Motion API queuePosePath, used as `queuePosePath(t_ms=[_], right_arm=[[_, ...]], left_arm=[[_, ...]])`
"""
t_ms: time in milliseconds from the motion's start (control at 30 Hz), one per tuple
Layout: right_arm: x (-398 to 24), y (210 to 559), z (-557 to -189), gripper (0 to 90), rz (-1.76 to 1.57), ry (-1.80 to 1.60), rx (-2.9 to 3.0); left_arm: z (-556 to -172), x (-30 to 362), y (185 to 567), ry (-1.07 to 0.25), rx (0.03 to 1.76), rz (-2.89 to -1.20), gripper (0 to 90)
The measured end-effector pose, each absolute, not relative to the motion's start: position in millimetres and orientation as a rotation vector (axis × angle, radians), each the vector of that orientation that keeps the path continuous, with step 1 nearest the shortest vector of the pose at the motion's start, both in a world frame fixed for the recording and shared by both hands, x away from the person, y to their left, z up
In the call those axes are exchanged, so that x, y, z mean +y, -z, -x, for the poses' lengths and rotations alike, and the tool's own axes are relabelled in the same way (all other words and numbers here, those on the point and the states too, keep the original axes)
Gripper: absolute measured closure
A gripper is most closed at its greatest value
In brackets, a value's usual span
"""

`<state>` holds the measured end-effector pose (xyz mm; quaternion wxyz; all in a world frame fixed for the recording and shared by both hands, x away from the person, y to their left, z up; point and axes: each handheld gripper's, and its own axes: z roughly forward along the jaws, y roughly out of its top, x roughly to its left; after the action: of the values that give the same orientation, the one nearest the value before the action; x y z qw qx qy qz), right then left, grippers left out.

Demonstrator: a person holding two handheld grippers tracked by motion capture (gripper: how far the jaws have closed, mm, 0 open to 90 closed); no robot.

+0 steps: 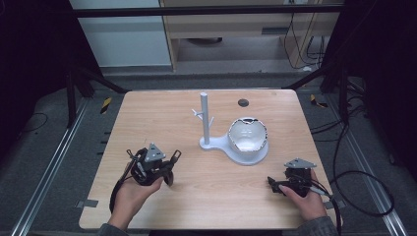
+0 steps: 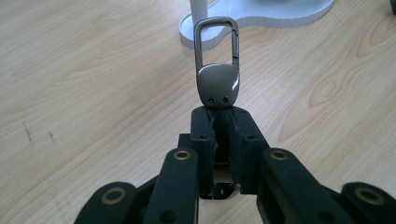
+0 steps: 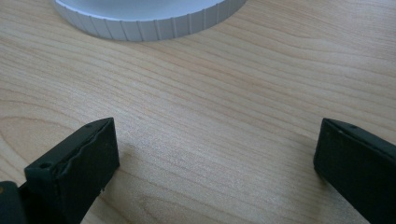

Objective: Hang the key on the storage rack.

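Observation:
A dark metal carabiner clip (image 2: pixel 217 70) sticks up from between the jaws of my left gripper (image 2: pixel 223 114), which is shut on its lower end. Seen from the high view, the left gripper (image 1: pixel 169 173) is over the table's front left, and the clip is too small to make out there. A white stand (image 1: pixel 205 120) with an upright post and short pegs rises mid-table; its base (image 2: pixel 261 16) lies just beyond the clip's loop. My right gripper (image 3: pixel 215 154) rests low at the front right (image 1: pixel 275 186), jaws wide apart over bare wood.
The white stand's base (image 1: pixel 246 157) holds a shiny heart-shaped bowl (image 1: pixel 248 133) on its right side; its ribbed rim (image 3: pixel 149 23) lies ahead of the right gripper. A dark round hole (image 1: pixel 243 103) marks the table's far edge. Cables trail off the right side.

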<state>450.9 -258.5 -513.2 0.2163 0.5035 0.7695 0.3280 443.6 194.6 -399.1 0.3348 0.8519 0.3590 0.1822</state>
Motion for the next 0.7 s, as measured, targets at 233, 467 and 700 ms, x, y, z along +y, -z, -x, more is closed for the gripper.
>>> queuePosePath(t_ms=[233,467,700], right_arm=[[-258.5,513.2,-450.9,0.5,-1.396,-0.909,2.132],[-258.5,513.2,-450.9,0.4,-1.395,-0.909,2.132],[-258.6,513.2,-450.9,0.5,-1.395,-0.909,2.132]], left_arm=[[-444.8,192.5,398.5,-0.495,0.941,-2.173,80.8],[-445.4,188.5,396.1,-0.5,0.936,-2.144,80.7],[-447.1,185.4,392.4,-0.514,0.934,-2.131,80.7]])
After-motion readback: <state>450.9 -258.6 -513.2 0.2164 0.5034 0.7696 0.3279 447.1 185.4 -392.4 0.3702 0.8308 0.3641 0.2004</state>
